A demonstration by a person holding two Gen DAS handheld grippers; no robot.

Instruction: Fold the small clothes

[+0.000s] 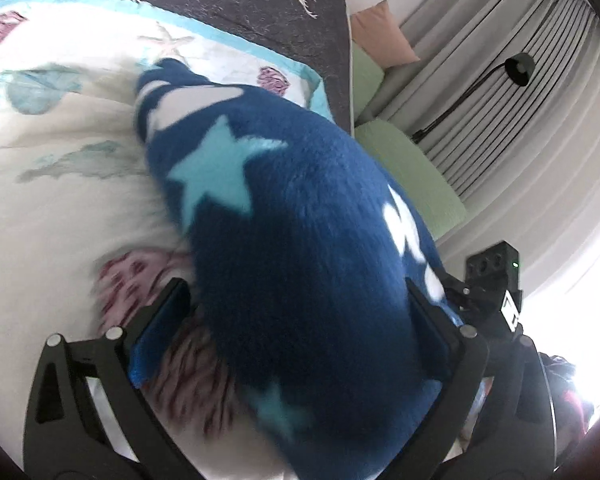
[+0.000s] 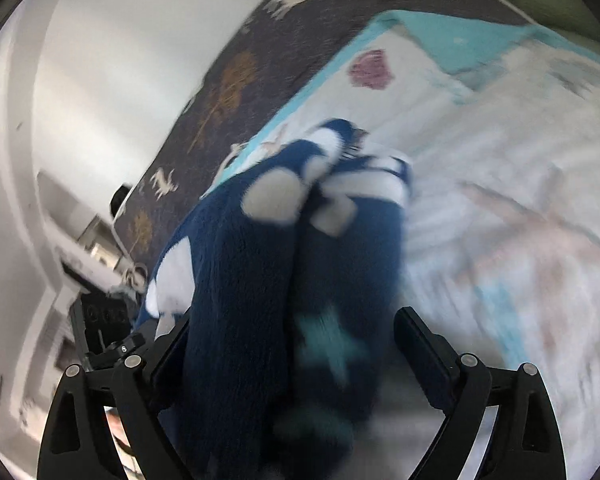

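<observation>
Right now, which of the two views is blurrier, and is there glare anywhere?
Right wrist view is blurrier: the blue fleece garment and quilt smear with motion. Left wrist view is sharper on the garment, but window glare washes out its right edge beside the curtain.

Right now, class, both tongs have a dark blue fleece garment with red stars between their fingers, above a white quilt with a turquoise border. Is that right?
Not quite: the stars are light turquoise-blue, not red. The left wrist view shows one clearly on the blue fleece garment. The rest stands: the fleece runs between the fingers of the left tongs and the right tongs, above the white quilt with its turquoise border.
</observation>
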